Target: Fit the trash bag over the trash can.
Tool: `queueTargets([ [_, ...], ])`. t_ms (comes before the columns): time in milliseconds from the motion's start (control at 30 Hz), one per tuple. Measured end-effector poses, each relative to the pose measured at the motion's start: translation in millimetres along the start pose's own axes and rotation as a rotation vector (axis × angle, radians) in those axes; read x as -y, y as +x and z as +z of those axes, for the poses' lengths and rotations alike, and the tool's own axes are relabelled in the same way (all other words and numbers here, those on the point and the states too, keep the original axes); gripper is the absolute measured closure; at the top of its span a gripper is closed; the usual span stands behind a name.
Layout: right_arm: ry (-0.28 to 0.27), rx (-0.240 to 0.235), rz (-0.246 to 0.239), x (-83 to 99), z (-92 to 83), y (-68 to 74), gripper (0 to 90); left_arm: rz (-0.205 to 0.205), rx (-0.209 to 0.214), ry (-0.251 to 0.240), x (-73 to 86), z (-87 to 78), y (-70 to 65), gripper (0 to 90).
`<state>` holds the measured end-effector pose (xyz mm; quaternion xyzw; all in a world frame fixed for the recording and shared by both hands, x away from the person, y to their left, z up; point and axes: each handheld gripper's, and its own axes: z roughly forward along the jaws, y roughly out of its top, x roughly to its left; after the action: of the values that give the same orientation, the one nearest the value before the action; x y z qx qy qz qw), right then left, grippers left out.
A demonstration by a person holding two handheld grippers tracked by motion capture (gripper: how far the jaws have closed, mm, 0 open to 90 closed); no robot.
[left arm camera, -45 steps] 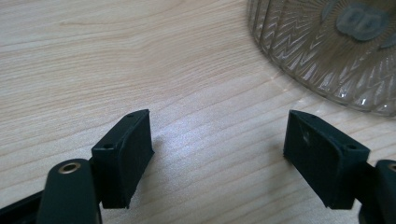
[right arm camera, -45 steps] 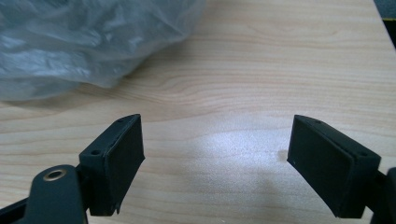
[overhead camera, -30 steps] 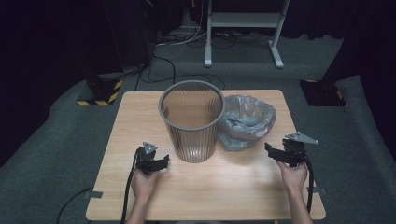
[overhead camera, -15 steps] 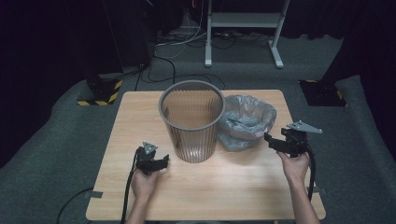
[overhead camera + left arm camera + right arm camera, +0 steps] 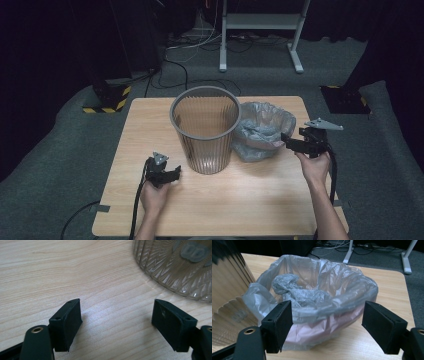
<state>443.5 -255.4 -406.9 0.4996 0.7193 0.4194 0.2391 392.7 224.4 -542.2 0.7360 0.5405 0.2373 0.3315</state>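
Observation:
A ribbed translucent wastebasket [image 5: 205, 127] stands upright in the middle of the wooden table [image 5: 260, 200]. Right beside it sits a crumpled grey plastic bag [image 5: 262, 130] with its mouth open upward. My right gripper [image 5: 287, 142] hovers at the bag's right side, pointing left at its rim, jaws open. In the right gripper view the bag [image 5: 317, 295] lies just ahead of the open right gripper [image 5: 327, 325], untouched, and the basket wall [image 5: 229, 290] is at the left. My left gripper [image 5: 172, 175] rests low in front of the basket, open. Its own view shows the left gripper [image 5: 117, 322] over bare wood near the basket's base [image 5: 175, 265].
Behind the table are the legs of a white stand [image 5: 260, 35] and loose cables on the grey carpet. A black-and-yellow striped block [image 5: 107, 102] lies on the floor at the back left. Bare tabletop stretches along the front edge between my hands.
My right gripper has risen and moved in toward the bag's rim. The left gripper, basket and bag have stayed where they were.

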Motion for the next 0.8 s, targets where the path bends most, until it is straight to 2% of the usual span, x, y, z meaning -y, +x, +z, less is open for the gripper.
queueTargets([
  [333, 0.026, -0.008, -0.033, -23.7, 17.4, 3.2, 24.9, -0.002, 0.000, 0.000, 0.0, 0.0, 0.0, 23.8],
  [567, 0.055, -0.018, -0.033, -31.2, 29.5, 2.9, 24.8, -0.002, 0.000, 0.000, 0.0, 0.0, 0.0, 23.8],
  [800, 0.105, -0.032, -0.047, -37.8, 49.3, 3.8, 24.4, -0.002, -0.001, 0.000, 0.0, 0.1, 0.1, 23.8],
])
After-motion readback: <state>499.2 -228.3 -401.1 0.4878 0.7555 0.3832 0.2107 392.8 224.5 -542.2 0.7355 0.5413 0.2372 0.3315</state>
